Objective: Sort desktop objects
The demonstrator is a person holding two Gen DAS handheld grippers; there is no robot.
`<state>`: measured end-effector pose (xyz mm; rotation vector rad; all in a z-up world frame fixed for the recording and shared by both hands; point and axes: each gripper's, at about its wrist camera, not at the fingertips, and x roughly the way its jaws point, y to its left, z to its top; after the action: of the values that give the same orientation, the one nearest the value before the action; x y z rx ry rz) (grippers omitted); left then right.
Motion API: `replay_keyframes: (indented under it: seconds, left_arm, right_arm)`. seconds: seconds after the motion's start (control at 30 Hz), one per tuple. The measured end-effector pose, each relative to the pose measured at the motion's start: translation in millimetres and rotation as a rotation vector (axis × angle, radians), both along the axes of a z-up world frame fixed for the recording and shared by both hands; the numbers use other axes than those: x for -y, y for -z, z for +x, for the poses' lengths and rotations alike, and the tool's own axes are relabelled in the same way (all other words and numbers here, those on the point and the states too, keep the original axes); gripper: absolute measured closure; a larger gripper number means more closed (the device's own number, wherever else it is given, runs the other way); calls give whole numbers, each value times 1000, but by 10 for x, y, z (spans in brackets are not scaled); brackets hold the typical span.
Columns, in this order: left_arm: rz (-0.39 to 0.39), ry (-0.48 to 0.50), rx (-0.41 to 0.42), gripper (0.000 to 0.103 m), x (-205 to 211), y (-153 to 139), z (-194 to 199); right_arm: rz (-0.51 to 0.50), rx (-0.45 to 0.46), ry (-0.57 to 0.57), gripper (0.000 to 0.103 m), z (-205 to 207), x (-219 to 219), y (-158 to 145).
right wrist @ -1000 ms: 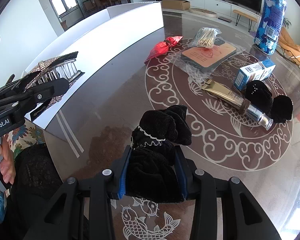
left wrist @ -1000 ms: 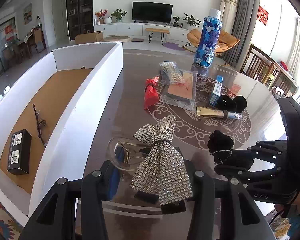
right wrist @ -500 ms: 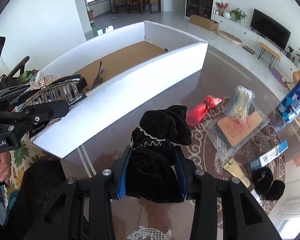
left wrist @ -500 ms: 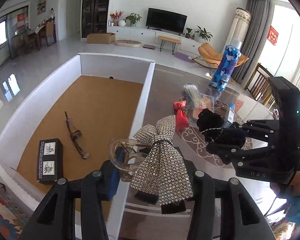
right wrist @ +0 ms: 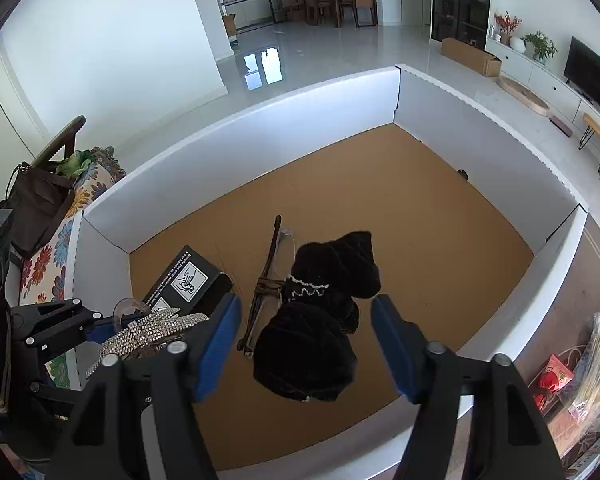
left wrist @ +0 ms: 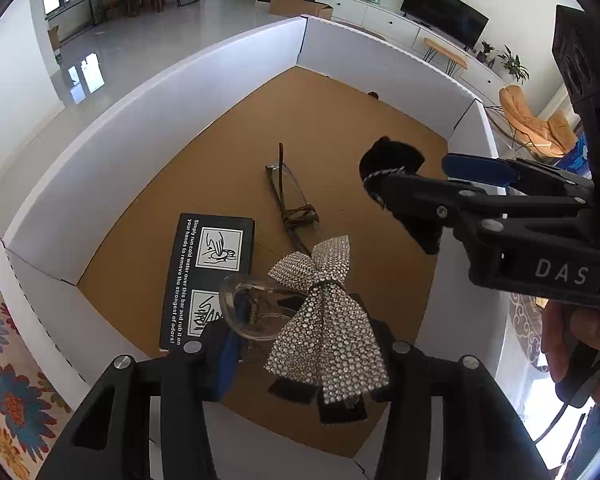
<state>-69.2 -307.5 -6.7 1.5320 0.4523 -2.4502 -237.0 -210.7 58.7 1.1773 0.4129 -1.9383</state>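
both tongs hang over a shallow white box [right wrist: 236, 148] with a brown cardboard floor. the right tongs [right wrist: 306, 344] are spreading apart, their blue pads standing clear on either side of a black velvet hair tie [right wrist: 316, 320] with a thin silvery trim; nothing presses on it, and whether it already rests on the box floor or is in the air just above it cannot be told. in the left wrist view the same hair tie [left wrist: 392, 160] pokes out past the dark arm of the right tongs [left wrist: 428, 188], above the right part of the box floor. the left tongs [left wrist: 296, 340] are also easing open, with a clear plastic hair clip topped by a sparkly rhinestone bow [left wrist: 328, 320] between them; the clip's clear loop lies against the left blue pad, but whether the pads press on it cannot be made out. on the box floor lie a black carton [left wrist: 208, 276] printed with white hand-washing pictures and a pair of folded glasses [left wrist: 288, 196] with brown arms, just beside the carton. in the right wrist view the glasses [right wrist: 266, 280] lie right next to the hair tie. a person's hand [left wrist: 580, 344] grips the handle of the right tongs at the frame's right edge. outside the box, on the table to the right, sit a red packet [right wrist: 552, 376] and a clear bag of sticks [right wrist: 596, 364].
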Motion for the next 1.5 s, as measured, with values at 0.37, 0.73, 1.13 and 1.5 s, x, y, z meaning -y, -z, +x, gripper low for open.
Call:
replay_keyframes:
  seconds: [0.37, 0.73, 1.13, 1.5]
  left_arm:
    - [-56, -55, -192, 24, -365, -359, 202]
    - [142, 377, -319, 0, -2472, -170, 153]
    - [-70, 534, -187, 0, -3476, 728, -113]
    - [-154, 535, -191, 0, -3313, 752, -770]
  right_arm:
    - [-166, -143, 96, 0, 292, -884, -346]
    - [34, -284, 507, 0, 1331, -3610, 325]
    - [135, -228, 783, 0, 1672, -4648, 831]
    - [92, -141, 816, 0, 1482, -4600, 928]
